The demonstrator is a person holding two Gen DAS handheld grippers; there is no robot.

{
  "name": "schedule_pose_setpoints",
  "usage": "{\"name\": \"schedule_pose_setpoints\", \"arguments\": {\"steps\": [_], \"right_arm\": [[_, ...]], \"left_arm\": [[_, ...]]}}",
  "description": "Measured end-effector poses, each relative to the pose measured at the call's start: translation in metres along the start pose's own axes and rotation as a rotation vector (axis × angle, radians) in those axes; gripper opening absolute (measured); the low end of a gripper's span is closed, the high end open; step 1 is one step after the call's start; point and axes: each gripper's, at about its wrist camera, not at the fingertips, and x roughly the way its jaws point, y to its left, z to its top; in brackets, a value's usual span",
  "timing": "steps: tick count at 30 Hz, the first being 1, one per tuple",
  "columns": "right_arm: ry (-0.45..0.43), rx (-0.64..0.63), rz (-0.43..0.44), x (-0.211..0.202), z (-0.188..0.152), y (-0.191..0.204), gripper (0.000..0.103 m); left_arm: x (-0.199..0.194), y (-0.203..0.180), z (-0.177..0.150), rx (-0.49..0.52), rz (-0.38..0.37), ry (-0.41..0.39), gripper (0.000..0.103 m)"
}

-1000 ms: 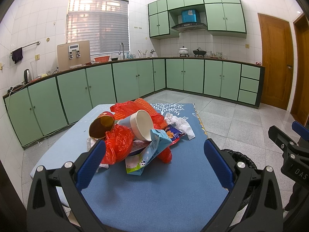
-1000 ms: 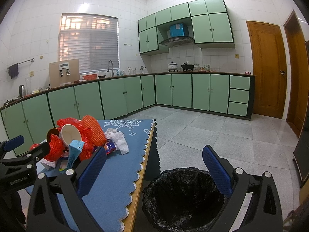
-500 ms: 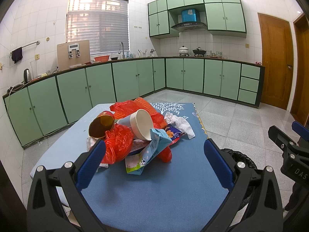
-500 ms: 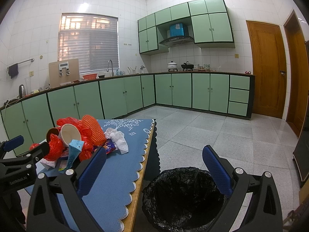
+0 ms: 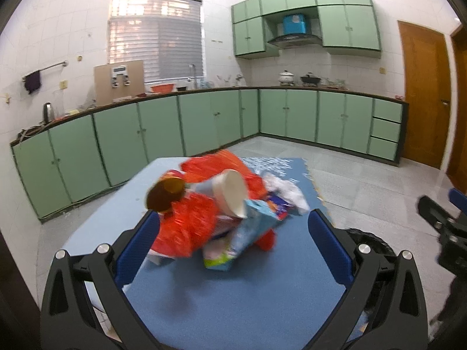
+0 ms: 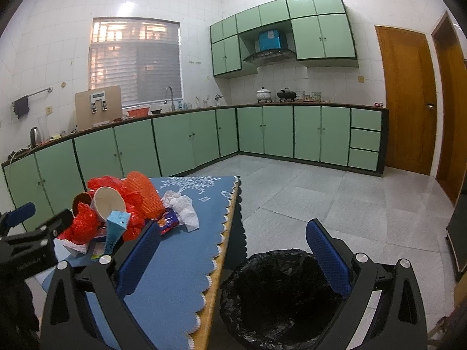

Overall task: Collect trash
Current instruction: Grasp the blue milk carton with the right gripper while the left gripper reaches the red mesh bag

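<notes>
A trash pile lies on the blue tablecloth (image 5: 233, 291): red plastic bags (image 5: 186, 227), a white paper cup (image 5: 230, 192), a brown cup (image 5: 165, 194), a light blue carton (image 5: 248, 233), a crumpled white tissue (image 6: 184, 207) and a snack wrapper (image 6: 169, 221). My left gripper (image 5: 233, 242) stands open just short of the pile, nothing between its fingers. My right gripper (image 6: 233, 250) is open over the table's right edge, above the black-lined trash bin (image 6: 280, 291) on the floor. The left gripper's body (image 6: 26, 245) shows at the left of the right wrist view.
Green cabinets (image 6: 262, 134) run along the far walls under a counter with a sink, pots and a kettle. Two wooden doors (image 6: 405, 99) stand at the right. Grey tiled floor (image 6: 335, 198) spreads beyond the table. The right gripper's body (image 5: 446, 221) shows at the left wrist view's right edge.
My left gripper has moved forward toward the trash pile, which now looks larger and blurred. The right gripper has shifted slightly; both stay open.
</notes>
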Motion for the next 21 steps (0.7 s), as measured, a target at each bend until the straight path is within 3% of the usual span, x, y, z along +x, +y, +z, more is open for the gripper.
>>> {"name": "schedule_pose_setpoints", "arguments": {"steps": [7,11,21], "right_arm": [[0.0,-0.01,0.052,0.01,0.014,0.021,0.097],[0.025,-0.029,0.1,0.025,0.018,0.043,0.097],[0.176,-0.004,0.247,0.071,0.003,0.098,0.067]], "left_arm": [[0.024,0.048,0.014,-0.025,0.149,-0.009,0.098],[0.032,0.073,0.017,0.001,0.189,0.011,0.098],[0.038,0.116,0.013,-0.034,0.224,0.049,0.098]]}}
